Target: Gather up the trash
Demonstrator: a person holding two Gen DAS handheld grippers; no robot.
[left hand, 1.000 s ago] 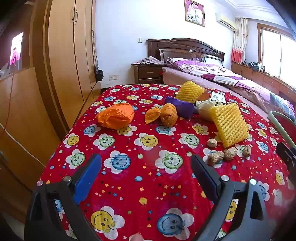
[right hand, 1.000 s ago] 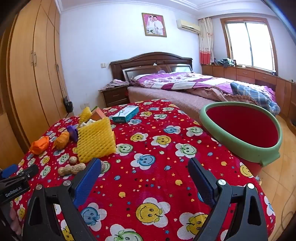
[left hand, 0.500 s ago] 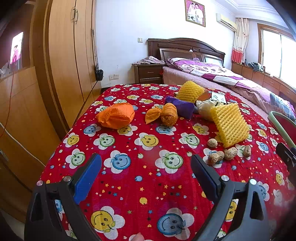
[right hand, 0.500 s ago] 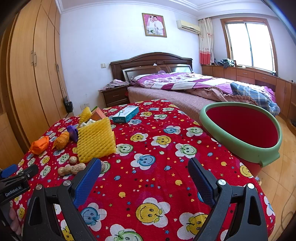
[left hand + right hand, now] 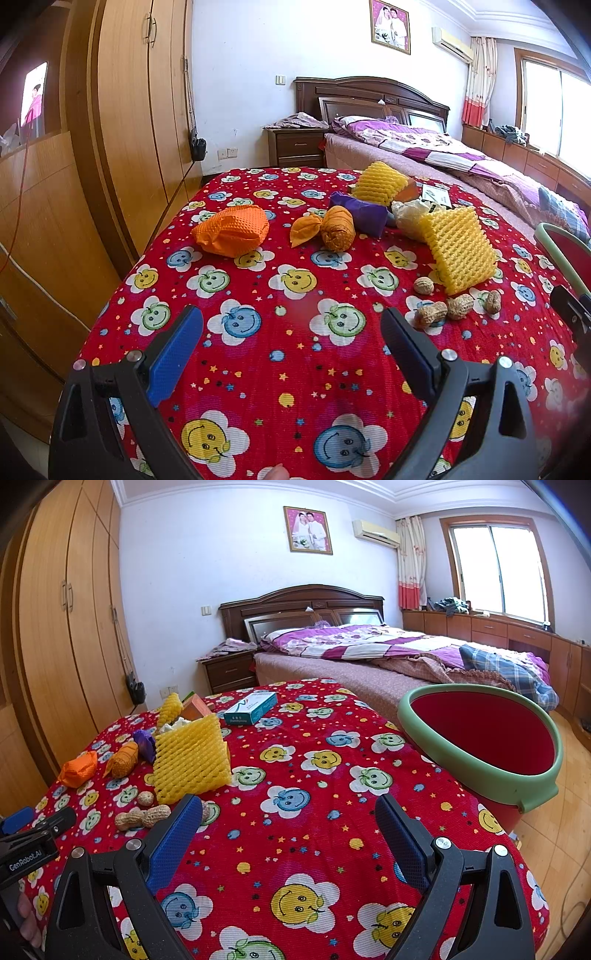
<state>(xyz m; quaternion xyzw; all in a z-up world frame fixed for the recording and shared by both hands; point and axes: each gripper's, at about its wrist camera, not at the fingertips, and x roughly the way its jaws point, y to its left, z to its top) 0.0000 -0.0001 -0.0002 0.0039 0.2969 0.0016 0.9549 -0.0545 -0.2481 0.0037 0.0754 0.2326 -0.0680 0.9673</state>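
Note:
Trash lies on the red smiley-flower tablecloth (image 5: 295,354): an orange foam net (image 5: 231,236), an orange wrapper wad (image 5: 332,229), a purple wrapper (image 5: 364,214), two yellow foam nets (image 5: 460,251) (image 5: 380,182), crumpled white paper (image 5: 408,218) and several peanuts (image 5: 447,308). My left gripper (image 5: 291,332) is open and empty above the cloth, short of the trash. My right gripper (image 5: 288,819) is open and empty; the peanuts (image 5: 142,818) and yellow net (image 5: 190,762) lie to its left. A red bin with a green rim (image 5: 480,738) stands at the table's right edge.
A teal box (image 5: 251,707) and an orange box (image 5: 194,709) lie at the table's far side. A wooden wardrobe (image 5: 122,122) stands left. A bed (image 5: 388,653) and nightstand (image 5: 229,670) lie beyond the table. The left gripper shows at the right wrist view's left edge (image 5: 33,834).

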